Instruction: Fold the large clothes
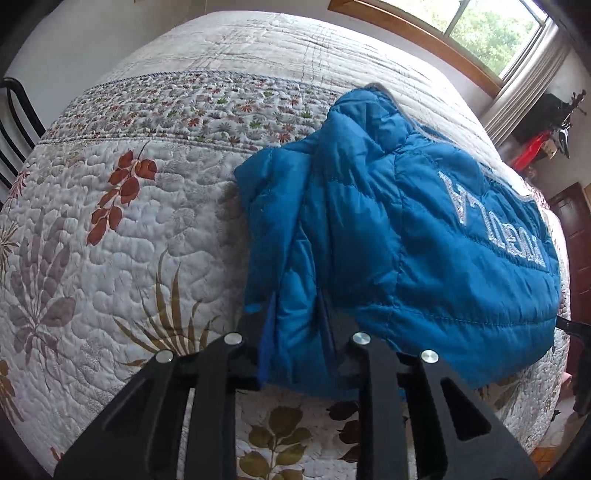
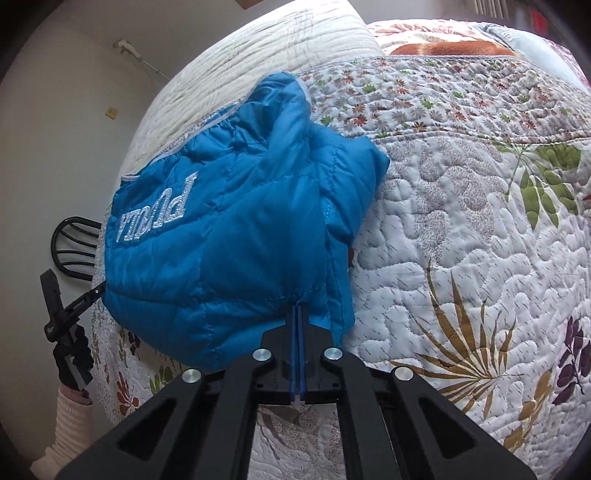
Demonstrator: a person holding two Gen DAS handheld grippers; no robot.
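A blue quilted puffer jacket (image 1: 388,229) with silver lettering lies bunched on the bed quilt (image 1: 129,229). My left gripper (image 1: 295,299) is shut on a thick fold of the jacket's near hem, with fabric filling the gap between its blue pads. In the right wrist view the same jacket (image 2: 229,236) hangs from my right gripper (image 2: 298,308), whose jaws are pressed together on the hem's edge. The left gripper (image 2: 68,299) shows at the jacket's far left side, held by a gloved hand.
A white quilt with leaf and flower prints (image 2: 461,240) covers the bed. A black metal chair (image 1: 14,122) stands at the left. A window (image 1: 472,26) and a shelf with red items (image 1: 535,147) are at the far right. A pillow (image 2: 454,48) lies at the head.
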